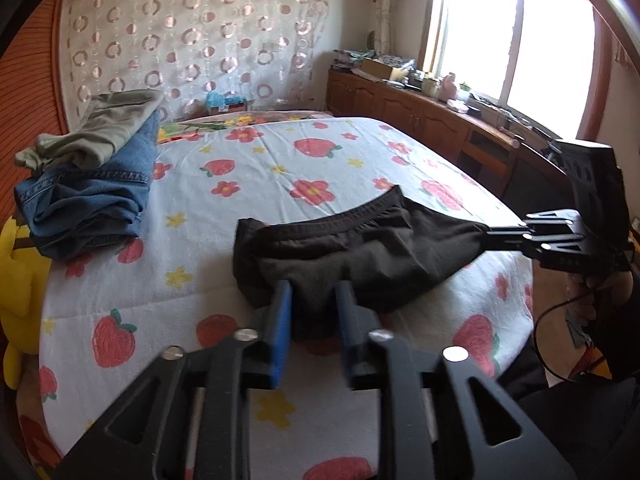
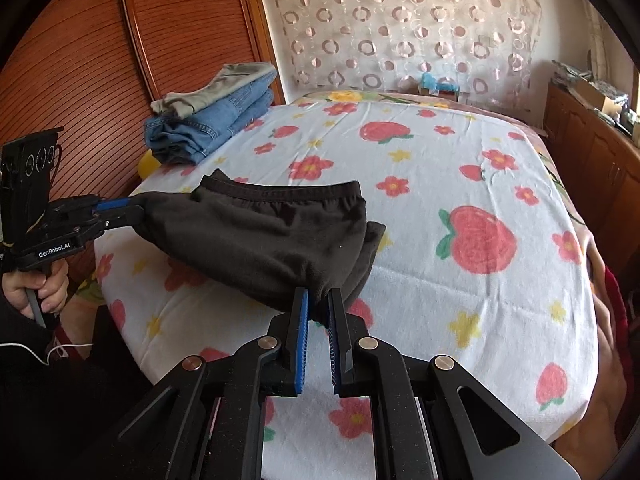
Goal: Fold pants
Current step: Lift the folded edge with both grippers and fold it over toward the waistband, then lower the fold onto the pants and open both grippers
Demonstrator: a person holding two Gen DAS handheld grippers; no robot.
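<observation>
Left gripper (image 1: 313,292) and right gripper (image 2: 319,299) each pinch a near corner of the black pants (image 1: 352,248), whose waistband rests on the strawberry-print bedsheet (image 1: 256,168). Folded jeans (image 1: 92,196) under an olive garment (image 1: 100,128) lie far left; a circle-patterned curtain (image 1: 192,32) and window (image 1: 516,36) stand beyond.

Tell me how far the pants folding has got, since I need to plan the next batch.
Done: jeans and an olive pair lie folded in a stack at the bed's far corner. In hand: the black pants, already doubled over, held off the strawberry sheet by the left gripper and right gripper, each shut on an end. Left: lay them down, finish folding, add to the stack.
</observation>
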